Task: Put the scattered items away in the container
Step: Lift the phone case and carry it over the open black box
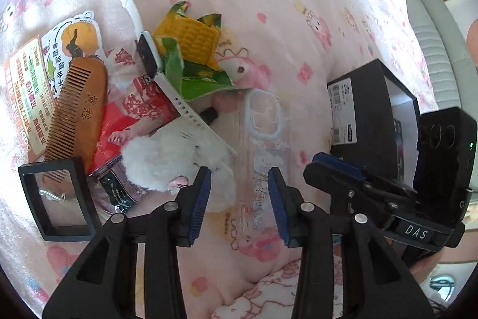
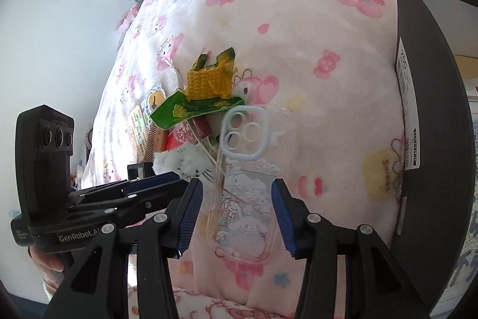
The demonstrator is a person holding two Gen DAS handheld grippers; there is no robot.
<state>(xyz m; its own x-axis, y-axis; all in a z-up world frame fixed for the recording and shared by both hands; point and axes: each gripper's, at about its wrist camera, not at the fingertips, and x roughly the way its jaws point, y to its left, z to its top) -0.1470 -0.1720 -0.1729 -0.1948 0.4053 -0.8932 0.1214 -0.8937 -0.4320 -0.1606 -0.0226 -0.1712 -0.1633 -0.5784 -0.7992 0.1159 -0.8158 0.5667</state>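
My right gripper (image 2: pixel 236 214) hangs open astride the clear phone case (image 2: pixel 242 199) on the bed, beside the black box (image 2: pixel 424 97). I should close squarely on its edges. My left gripper (image 1: pixel 239 199) is open, empty.

A: Readable text? List it with what carries it.

B: "DAS" in white on the black body of the right gripper (image 1: pixel 416 232). "GenRobot.AI" on the body of the left gripper (image 2: pixel 76 236). "250" on the white label of the black box (image 2: pixel 424 97); the rest of that label is too small.

A: Anything on the loose items?

B: The wooden comb (image 1: pixel 79 117) has two carved Chinese characters, not legible. The flyer (image 1: pixel 28 85) and red packet (image 1: pixel 143 109) carry Chinese print, unreadable. The bedsheet (image 2: pixel 328 29) shows "Sweet" beside its cartoon prints.
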